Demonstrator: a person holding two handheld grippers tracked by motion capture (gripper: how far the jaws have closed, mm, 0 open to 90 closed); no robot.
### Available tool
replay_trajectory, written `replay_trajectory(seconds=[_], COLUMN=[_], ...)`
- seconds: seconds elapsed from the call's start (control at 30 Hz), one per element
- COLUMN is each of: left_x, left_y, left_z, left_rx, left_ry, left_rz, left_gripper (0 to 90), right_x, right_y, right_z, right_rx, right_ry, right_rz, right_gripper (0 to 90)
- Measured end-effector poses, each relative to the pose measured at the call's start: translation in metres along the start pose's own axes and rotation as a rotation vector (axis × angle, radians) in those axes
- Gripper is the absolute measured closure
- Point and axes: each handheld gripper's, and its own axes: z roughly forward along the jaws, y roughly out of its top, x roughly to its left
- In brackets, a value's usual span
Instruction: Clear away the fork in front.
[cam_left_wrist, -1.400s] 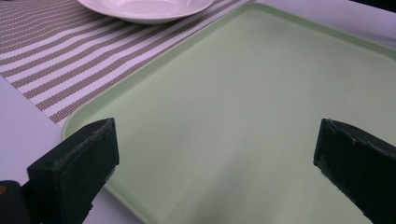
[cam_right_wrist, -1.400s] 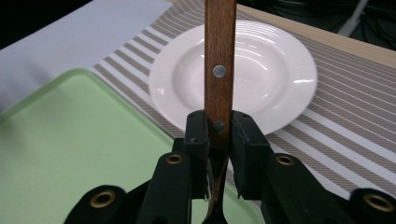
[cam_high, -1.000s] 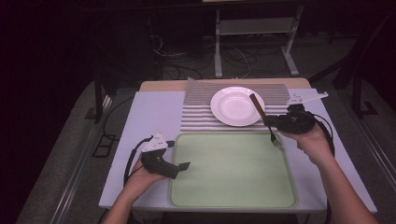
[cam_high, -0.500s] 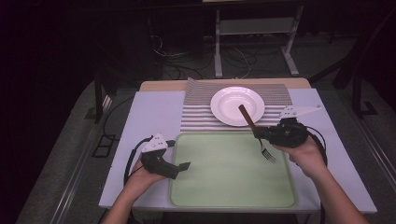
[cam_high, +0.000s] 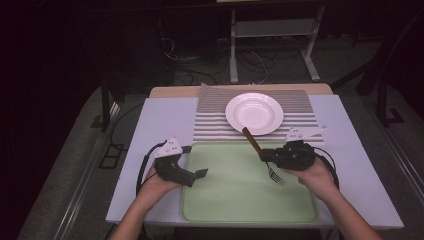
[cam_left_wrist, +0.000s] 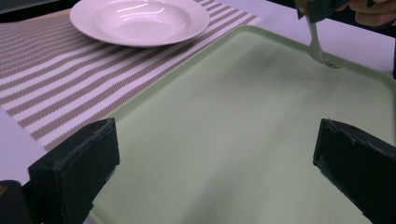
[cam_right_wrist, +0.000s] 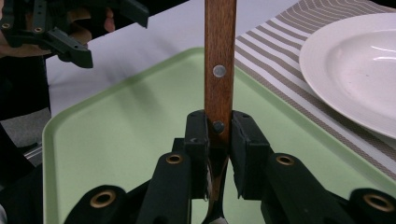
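Note:
A fork with a brown wooden handle is clamped in my right gripper, which is shut on it where handle meets metal. The handle slants up toward the plate. The tines point down and reach the right part of the pale green tray; I cannot tell whether they touch it. My left gripper rests at the tray's left edge, open, with nothing but bare tray between its jaws.
A white plate sits on a striped placemat just beyond the tray. Both lie on a white table top. In the right gripper view the left gripper shows beyond the tray's far corner.
My right gripper has carried the fork from beside the plate leftward and nearer, out over the tray, and its tines have come down to the tray. The left gripper has stayed put.

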Motion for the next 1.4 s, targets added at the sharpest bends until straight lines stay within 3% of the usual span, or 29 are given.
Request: replay_trajectory(seconds=[0.17, 0.37, 0.7, 0.9, 1.1, 1.4], left_x=[0.000, -0.007, -0.013, -0.016, -0.016, -0.018], left_y=[0.014, 0.032, 0.056, 0.069, 0.083, 0.091], left_z=[0.009, 0.024, 0.041, 0.051, 0.056, 0.077], left_rx=[-0.026, -0.031, -0.071, -0.085, -0.119, -0.097], left_ry=[-0.028, -0.064, -0.114, -0.131, -0.165, -0.201], left_rz=[0.005, 0.044, 0.040, 0.040, 0.006, -0.023], left_gripper=[0.0, 0.0, 4.2, 13.5, 22.8, 33.4], right_x=[0.001, -0.003, -0.007, -0.006, -0.006, -0.007], right_y=[-0.002, -0.004, -0.006, -0.006, -0.005, -0.003], right_z=[0.003, 0.000, 0.000, 0.001, 0.001, 0.002], right_rx=[-0.003, -0.025, -0.040, -0.042, -0.053, -0.072], right_ry=[-0.001, -0.013, -0.031, -0.030, -0.030, -0.025], right_rz=[-0.005, 0.005, 0.005, -0.007, -0.005, -0.003], right_gripper=[77.1, 77.1, 77.0, 77.1, 77.1, 77.1])
